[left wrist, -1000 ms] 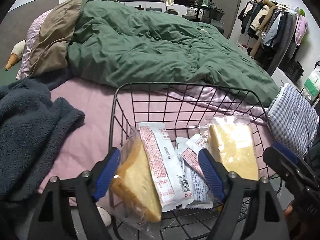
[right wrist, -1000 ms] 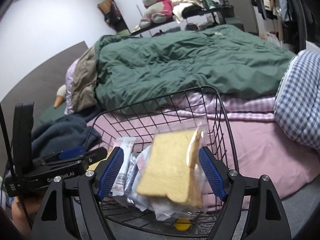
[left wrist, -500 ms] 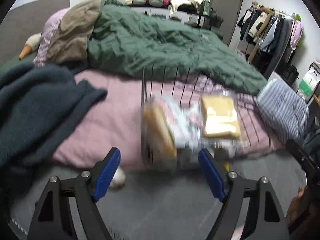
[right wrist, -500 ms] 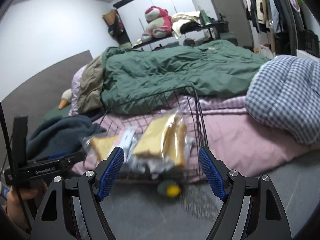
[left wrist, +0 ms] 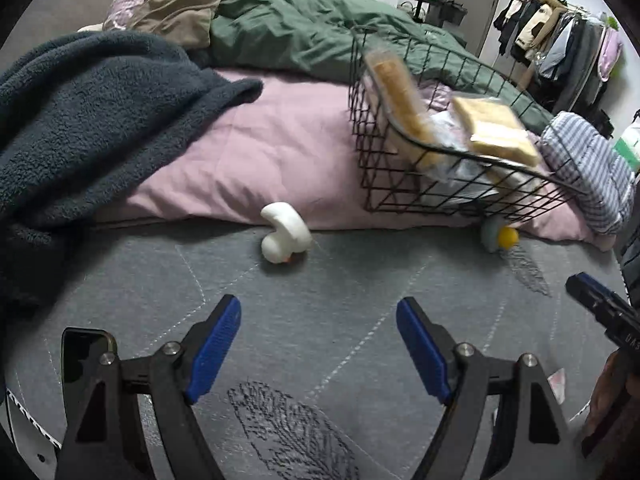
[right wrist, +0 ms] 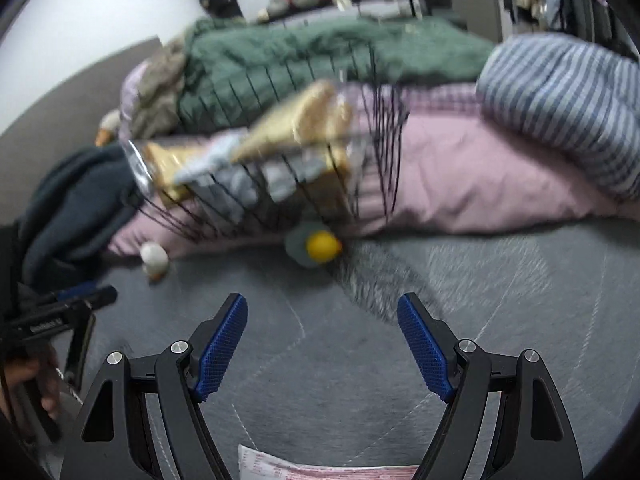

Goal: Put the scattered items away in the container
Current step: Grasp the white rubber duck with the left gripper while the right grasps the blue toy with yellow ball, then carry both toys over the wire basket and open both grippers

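A black wire basket (left wrist: 400, 168) leans at the edge of the pink bed, holding bagged bread slices (left wrist: 496, 128) and white sachets. My left gripper (left wrist: 318, 344) hangs open over the grey carpet, well short of the basket, with nothing between its blue pads. My right gripper (right wrist: 322, 344) is open and empty too, low above the carpet. A pink-and-white packet (right wrist: 320, 468) lies on the floor just under it. The basket (right wrist: 280, 200) is blurred in the right wrist view. Each gripper shows at the other view's edge, the right gripper (left wrist: 592, 300) and the left gripper (right wrist: 60, 312).
A white duck toy (left wrist: 285, 236) and a grey toy with a yellow beak (left wrist: 500, 236) lie on the carpet by the bed. A dark fleece blanket (left wrist: 100, 120) hangs off the left. A striped pillow (left wrist: 588, 172) is on the right, a phone (left wrist: 84, 356) by my left gripper.
Both grippers have pulled back from over the basket and sunk toward the floor. The basket now lies farther off, and the carpet, toys and floor packet have come into view.
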{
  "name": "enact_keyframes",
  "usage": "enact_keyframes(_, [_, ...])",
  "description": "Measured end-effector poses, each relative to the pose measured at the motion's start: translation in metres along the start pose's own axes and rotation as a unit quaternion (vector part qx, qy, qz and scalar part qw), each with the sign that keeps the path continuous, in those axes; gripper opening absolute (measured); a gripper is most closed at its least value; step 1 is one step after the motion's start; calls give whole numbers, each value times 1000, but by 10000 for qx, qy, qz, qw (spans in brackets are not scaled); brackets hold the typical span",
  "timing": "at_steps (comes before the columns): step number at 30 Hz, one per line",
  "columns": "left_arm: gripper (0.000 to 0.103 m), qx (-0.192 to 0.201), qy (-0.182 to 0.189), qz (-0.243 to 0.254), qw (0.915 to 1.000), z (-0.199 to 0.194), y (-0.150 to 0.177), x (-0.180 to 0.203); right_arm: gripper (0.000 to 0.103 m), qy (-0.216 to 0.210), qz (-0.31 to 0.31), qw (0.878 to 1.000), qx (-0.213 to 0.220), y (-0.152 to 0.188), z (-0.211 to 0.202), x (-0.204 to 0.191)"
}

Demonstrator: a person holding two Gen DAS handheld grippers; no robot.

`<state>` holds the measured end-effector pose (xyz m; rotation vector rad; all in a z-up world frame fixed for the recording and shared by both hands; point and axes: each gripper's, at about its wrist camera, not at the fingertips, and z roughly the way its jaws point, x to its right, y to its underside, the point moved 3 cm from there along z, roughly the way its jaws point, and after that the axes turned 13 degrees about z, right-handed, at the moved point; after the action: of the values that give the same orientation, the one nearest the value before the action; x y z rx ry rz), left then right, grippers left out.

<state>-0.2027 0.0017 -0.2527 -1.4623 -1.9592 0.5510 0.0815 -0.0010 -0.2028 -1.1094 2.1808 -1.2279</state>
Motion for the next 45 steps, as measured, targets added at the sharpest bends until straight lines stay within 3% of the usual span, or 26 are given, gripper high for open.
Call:
enact_keyframes(8, [82,-200,-231,-76,9995,32,-12,-17,80,92,-225,9997,90,-5,32,-8])
enact_keyframes(17, [82,-366,-29,-410,9985,61,-13,-34,80,247,-117,9991,320,-14,69,-15])
enact_keyframes(26, [82,-347,-84,-291,9989,81,-27,-27,80,360,-17,9984,430,-21,106,-27])
enact_keyframes(28, [82,-337,-1,-302,9990,85,-28,-26,77,347,83,9988,331,-23,113,-25])
enact_keyframes(29, [82,-306,28,-310,9990,87,-28,-25,69,365,146,9989,269,-24,117,-23])
enact_keyframes(30, [78,-309,45,-325,9990,88,-28,-25,62,406,198,9987,217,-25,119,-21])
enact_keyframes(32, [60,-417,158,-426,9981,93,-26,-26,55,467,292,9983,196,-26,121,-18])
enact_keyframes(34, [44,-455,116,-463,9978,92,-24,-27,54,477,272,9983,217,-26,121,-19])
enact_keyframes(40, [44,-465,317,-505,9971,78,-14,-19,54,478,106,9986,205,-19,110,-26])
enact_keyframes(45, [44,-422,360,-475,9973,51,2,-6,54,427,40,9989,179,-6,77,-32])
